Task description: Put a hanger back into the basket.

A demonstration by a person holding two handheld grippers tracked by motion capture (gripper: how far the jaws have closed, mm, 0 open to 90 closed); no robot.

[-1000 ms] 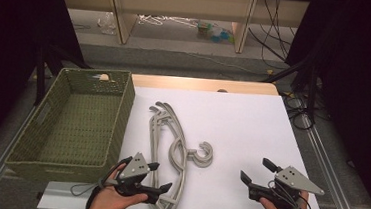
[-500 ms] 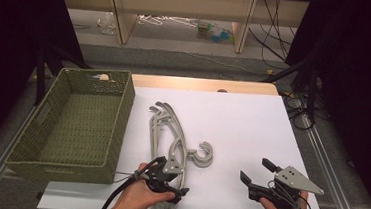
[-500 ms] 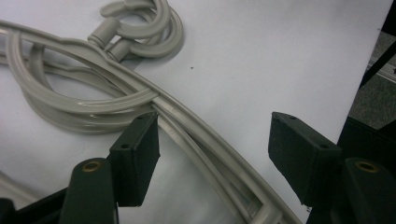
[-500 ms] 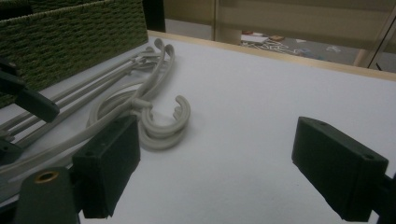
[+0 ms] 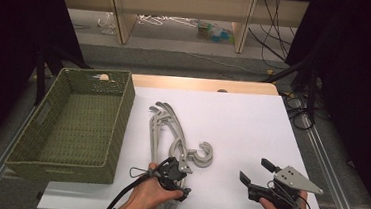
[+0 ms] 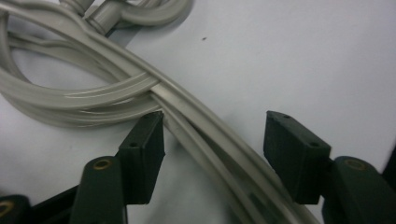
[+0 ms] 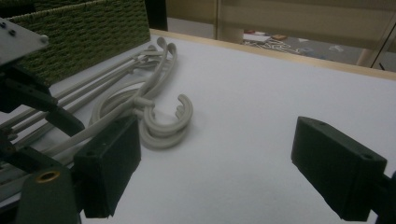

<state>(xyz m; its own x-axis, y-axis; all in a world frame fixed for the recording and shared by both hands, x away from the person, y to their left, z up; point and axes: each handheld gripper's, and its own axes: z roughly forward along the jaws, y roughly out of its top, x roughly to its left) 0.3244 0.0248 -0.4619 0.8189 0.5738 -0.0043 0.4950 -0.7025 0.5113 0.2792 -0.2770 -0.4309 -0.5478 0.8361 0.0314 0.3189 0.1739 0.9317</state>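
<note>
Black-jawed left tongs sit low over the grey plastic hangers, their jaws straddling the hangers' lower arms: the bundled arms run slantwise through the gap, close by one pad and clear of the other. The jaws have just been closing, yet they stand apart and press on nothing. In the high view the left tongs hover at the near end of the hangers, just short of the curled hooks. The right tongs are held released, with nothing between them, well apart from the hangers on the white worktop. In the right gripper view the right tongs frame bare worktop, the hangers' hooks lying beyond one jaw. A green woven basket stands just beside the hangers.
</note>
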